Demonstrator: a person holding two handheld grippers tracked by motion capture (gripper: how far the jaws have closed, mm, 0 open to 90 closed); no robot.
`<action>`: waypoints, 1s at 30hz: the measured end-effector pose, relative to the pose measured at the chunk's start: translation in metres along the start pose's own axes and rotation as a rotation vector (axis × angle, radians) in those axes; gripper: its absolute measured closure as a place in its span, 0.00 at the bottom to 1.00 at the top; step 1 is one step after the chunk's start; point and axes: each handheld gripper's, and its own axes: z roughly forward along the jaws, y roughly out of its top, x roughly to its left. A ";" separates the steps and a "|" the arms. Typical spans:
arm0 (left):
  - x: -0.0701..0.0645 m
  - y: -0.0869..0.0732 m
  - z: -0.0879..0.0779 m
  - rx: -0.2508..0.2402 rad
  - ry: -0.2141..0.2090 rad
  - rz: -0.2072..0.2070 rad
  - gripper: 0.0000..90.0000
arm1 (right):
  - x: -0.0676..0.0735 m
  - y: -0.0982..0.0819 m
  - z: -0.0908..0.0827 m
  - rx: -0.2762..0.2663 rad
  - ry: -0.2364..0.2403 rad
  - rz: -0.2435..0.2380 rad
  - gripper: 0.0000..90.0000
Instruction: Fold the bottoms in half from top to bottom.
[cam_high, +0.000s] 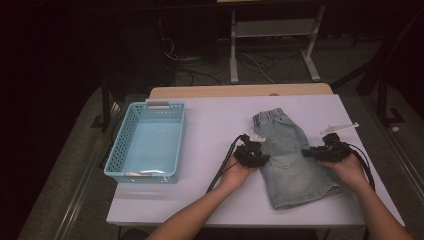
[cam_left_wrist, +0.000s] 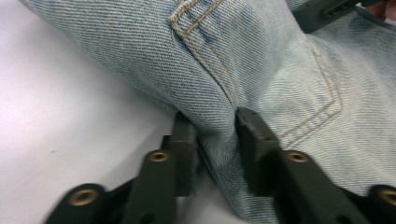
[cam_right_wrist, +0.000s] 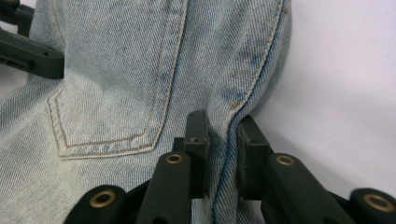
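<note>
Two grippers pinch denim shorts (cam_high: 290, 155) | white table (cam_high: 215, 135) | dark room

Light: your room is dim | Landmark: your white table (cam_high: 210, 200) | Beyond its far edge: white metal frame (cam_high: 272, 30), tangled cables (cam_high: 200, 67) on grey floor (cam_high: 75, 165) | Left: darkness

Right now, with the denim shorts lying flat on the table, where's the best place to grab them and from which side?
Grip the side edges of the denim shorts at mid-length, one from each side. They lie flat with the waistband away from the person, so the seamed edges give a thick fold to pinch. The left tool is shut on the left edge, the right tool on the right side seam.
</note>
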 end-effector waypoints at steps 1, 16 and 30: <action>0.000 0.000 0.000 -0.002 -0.006 0.001 0.83 | 0.000 0.000 0.000 0.001 -0.004 -0.007 0.87; 0.020 0.003 -0.016 -0.001 -0.078 -0.032 0.93 | 0.010 0.005 -0.008 0.002 0.035 -0.032 0.89; 0.047 -0.005 -0.044 0.036 -0.102 -0.051 0.93 | 0.040 0.015 0.003 -0.006 0.096 -0.080 0.89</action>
